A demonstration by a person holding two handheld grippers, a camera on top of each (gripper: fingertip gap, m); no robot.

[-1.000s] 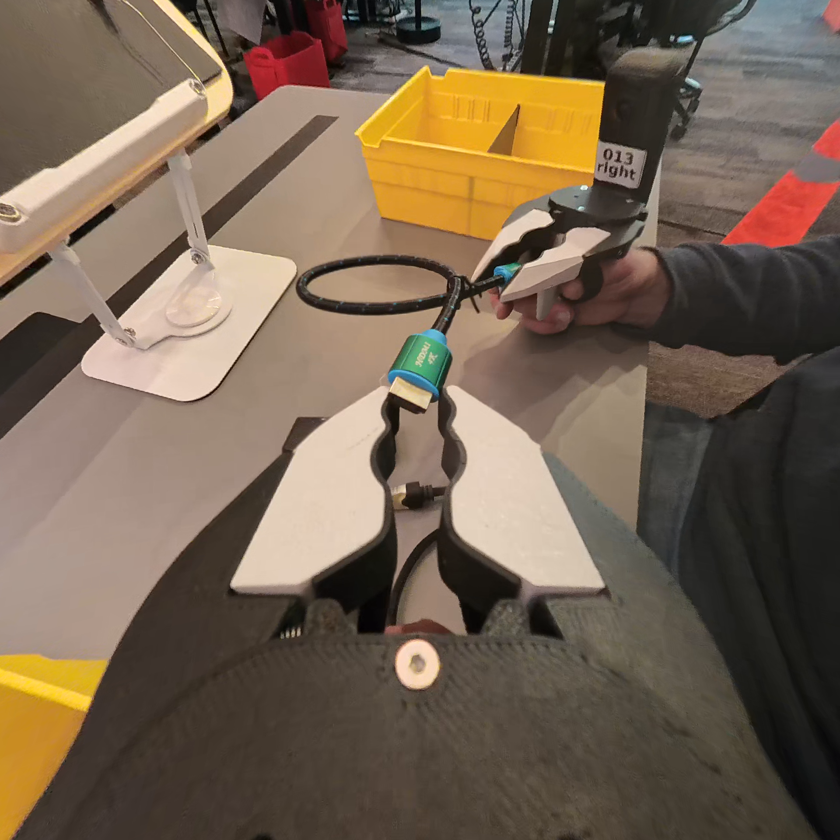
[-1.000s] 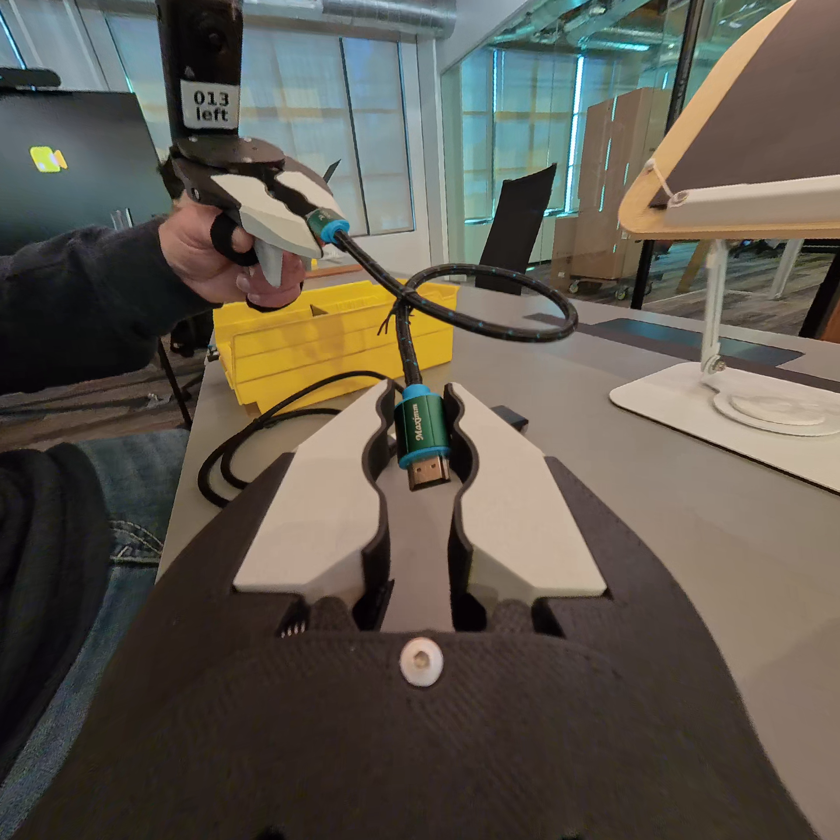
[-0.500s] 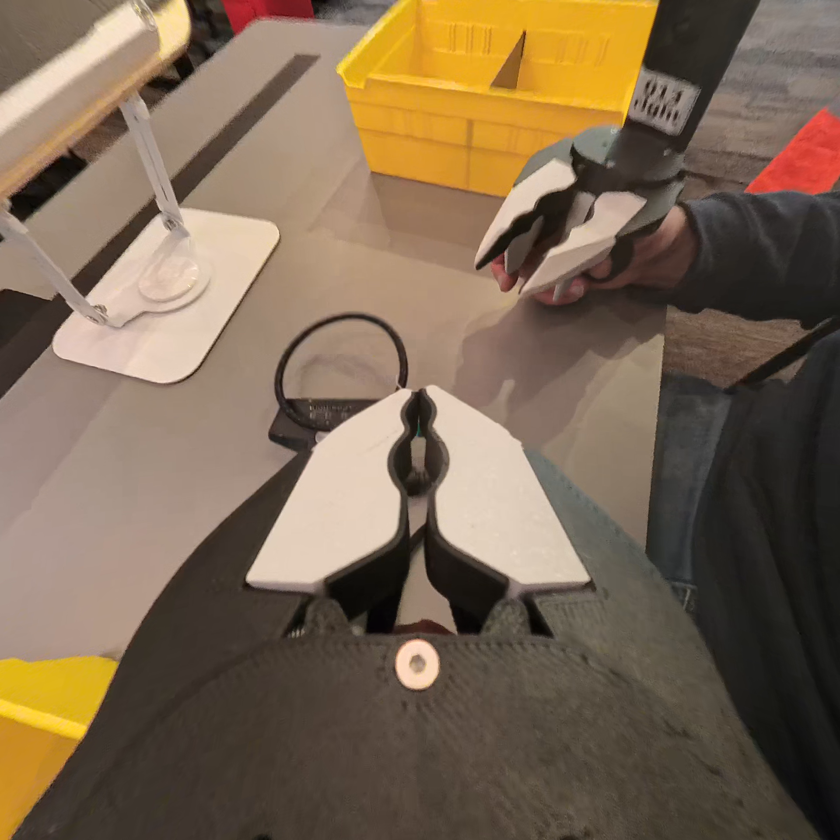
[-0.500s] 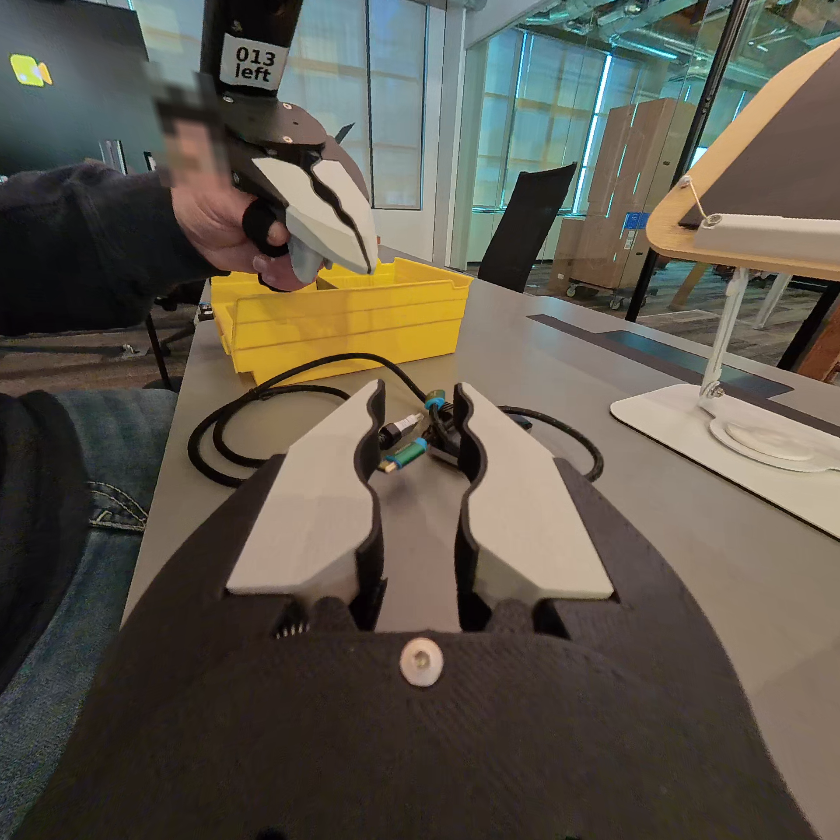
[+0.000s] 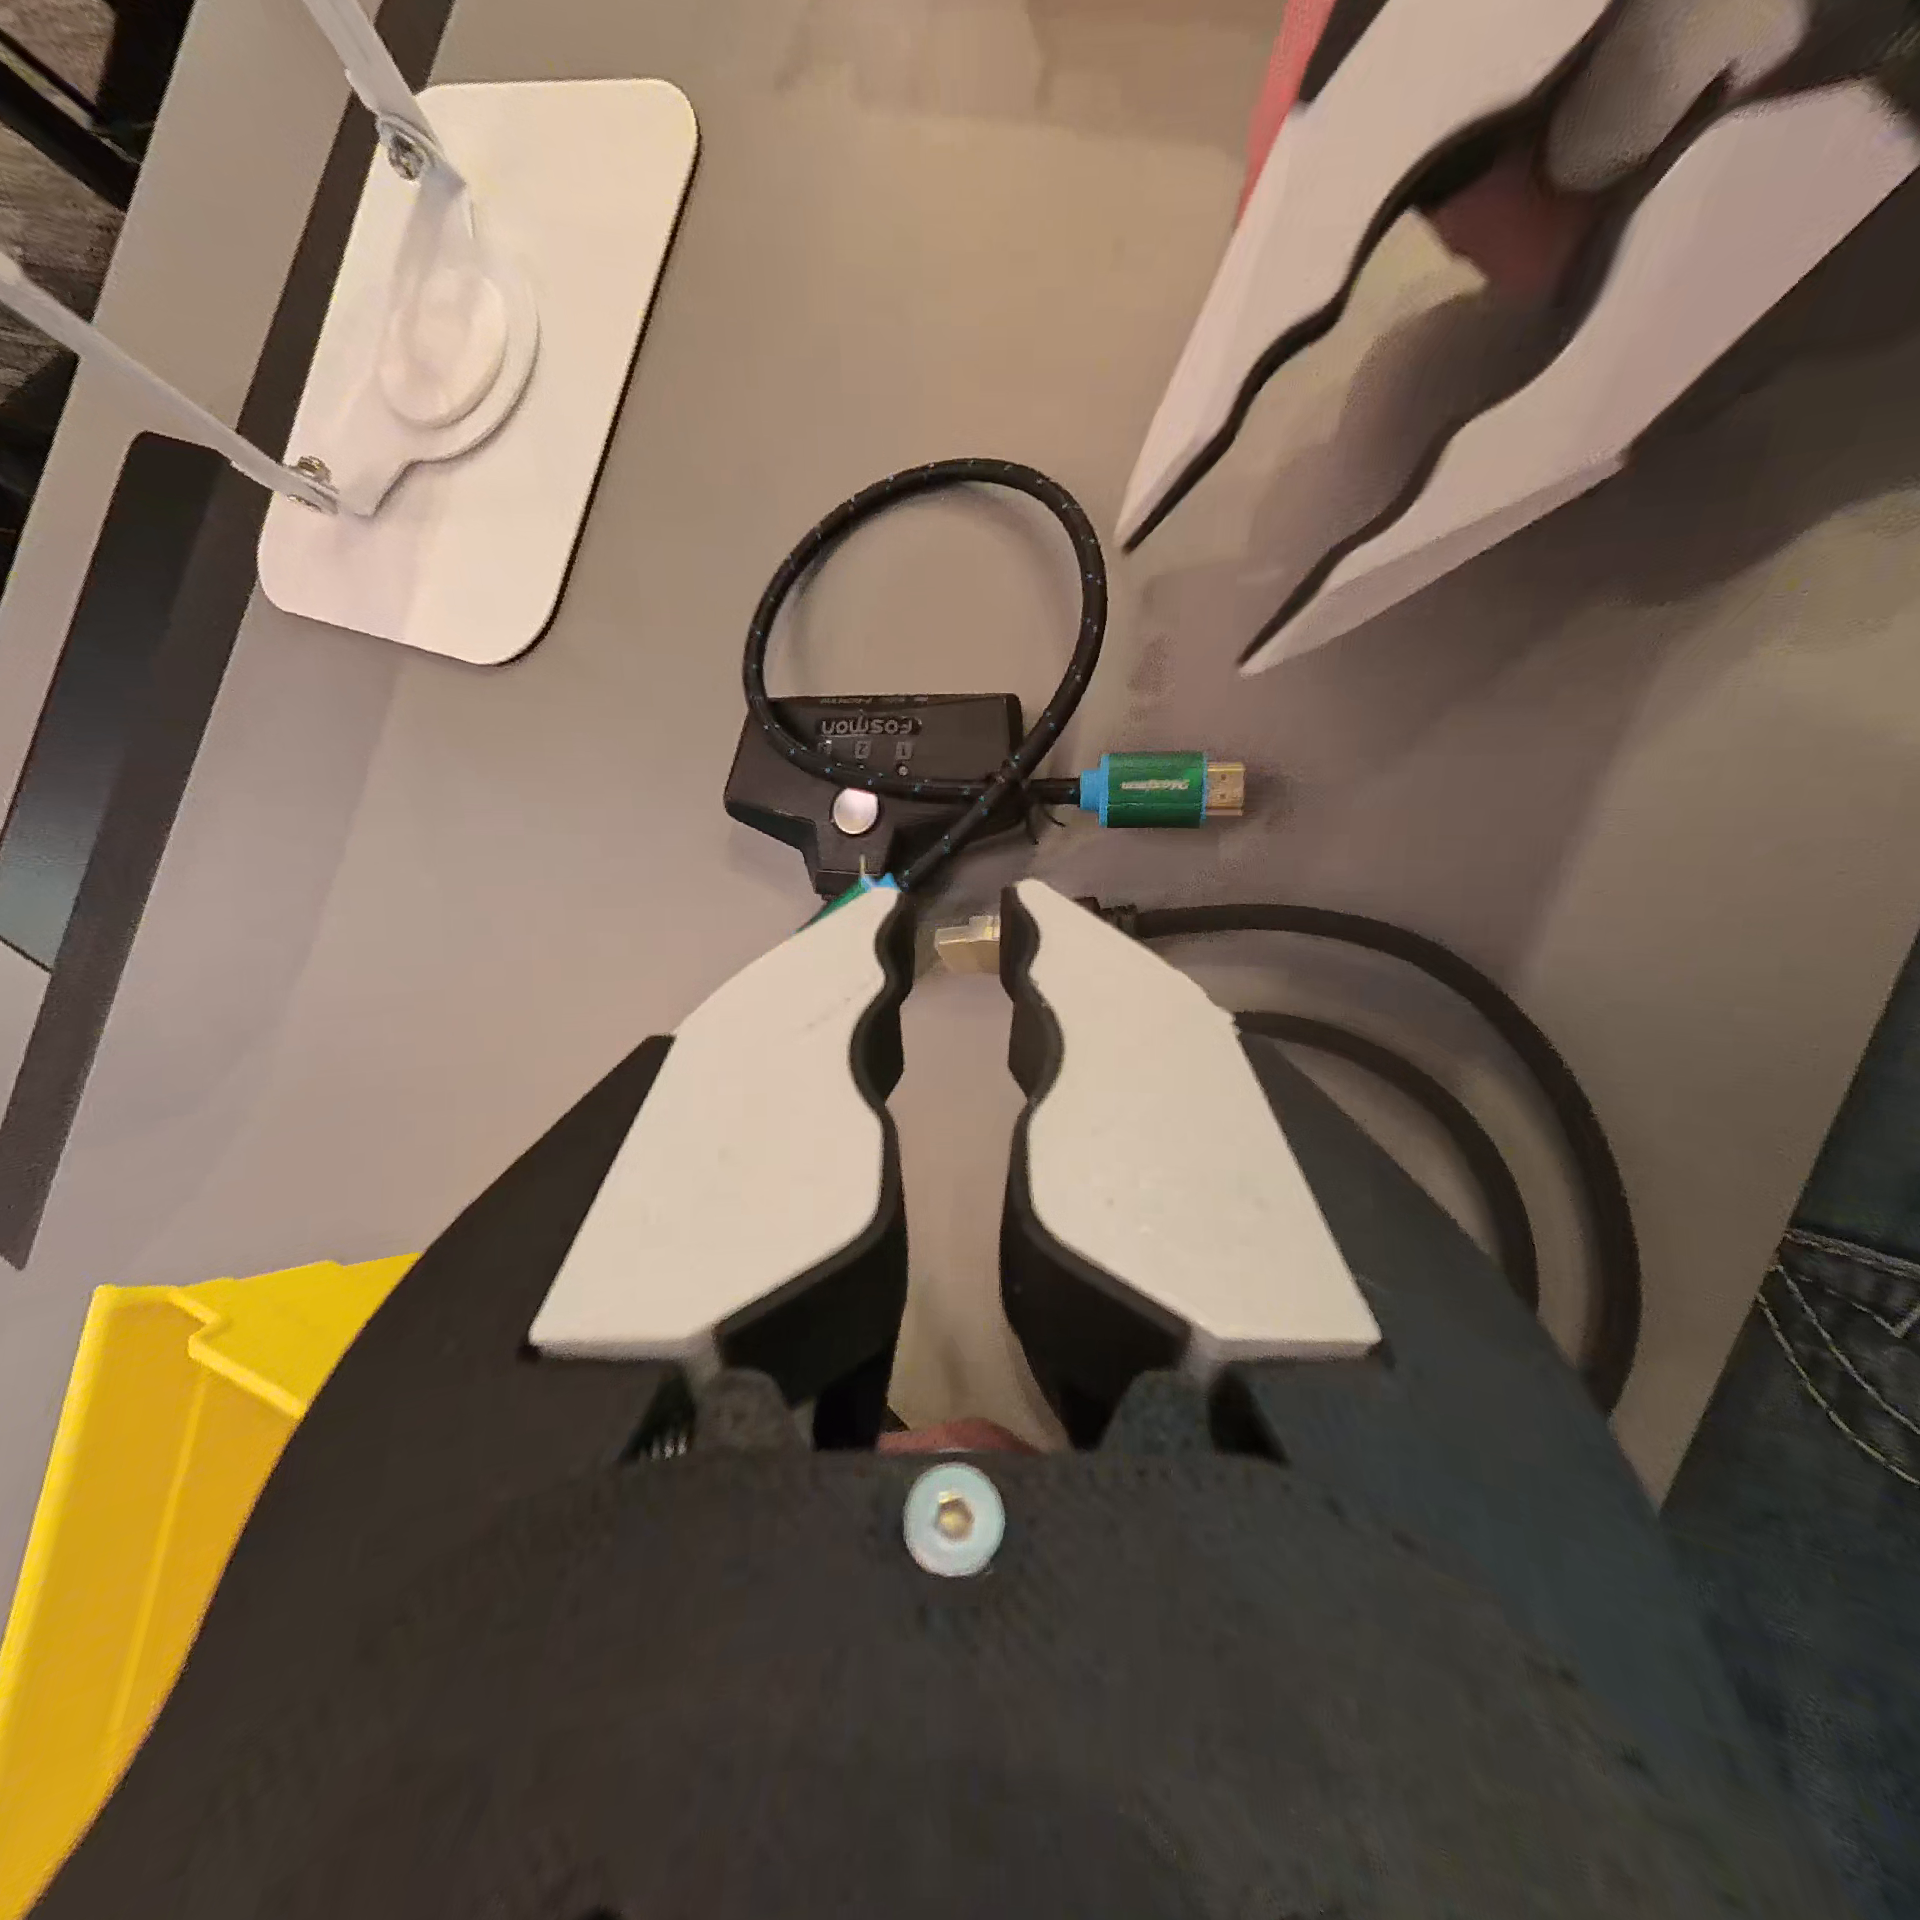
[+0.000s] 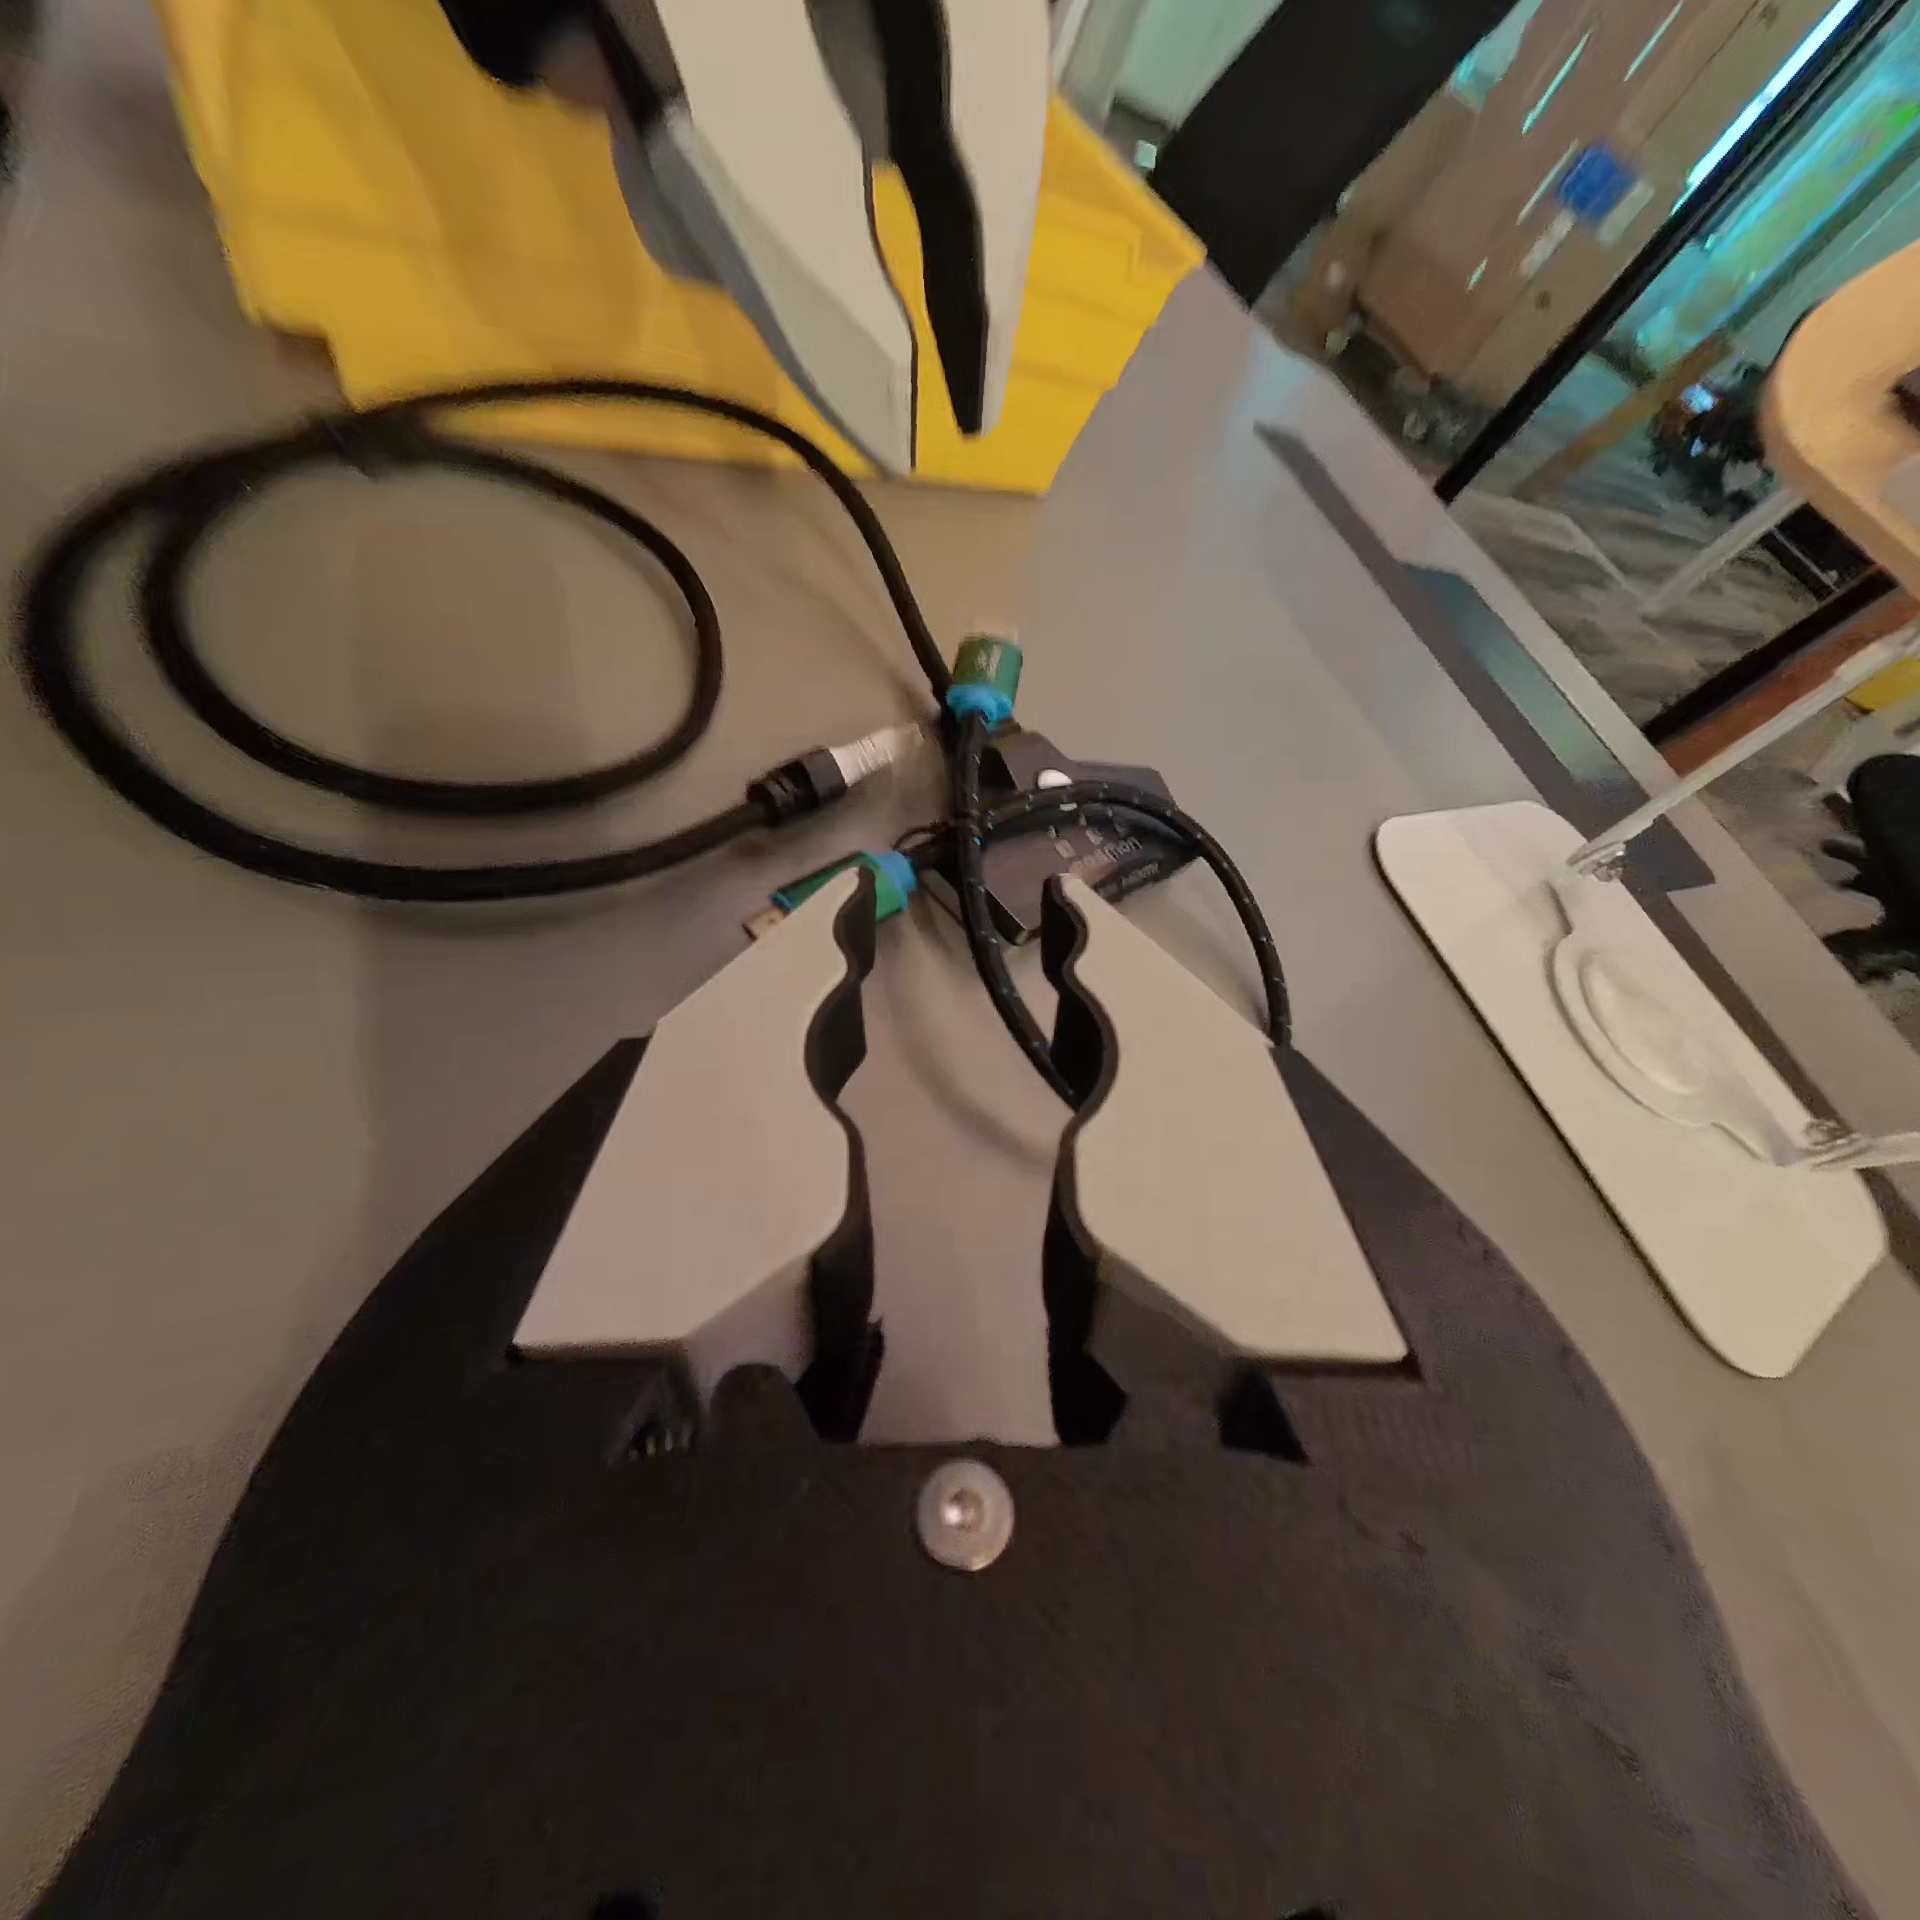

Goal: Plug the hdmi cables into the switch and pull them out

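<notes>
left gripper (image 5: 954, 914) hangs over the desk (image 5: 623, 935), jaws parted a little, holding nothing; a gold plug tip (image 5: 966, 948) shows in the gap below, not gripped. right gripper (image 6: 951, 894) also parted and empty, the braided cable (image 6: 997, 997) passing loose between its fingers.

hdmi switch (image 5: 883, 769) lies flat just beyond the left tips, braided loop (image 5: 925, 582) draped across it. one green plug (image 5: 1158, 792) lies free beside the switch, long axis crosswise to the left gripper, metal end pointing away from the switch. second green plug (image 6: 831, 891) sits at the right gripper's left fingertip, near the switch edge. thick black cable (image 6: 364, 665) coils off to the side.

judgement: nothing plugged in. left gripper is nearer the crosswise plug but would need to turn to take its body across the width.
</notes>
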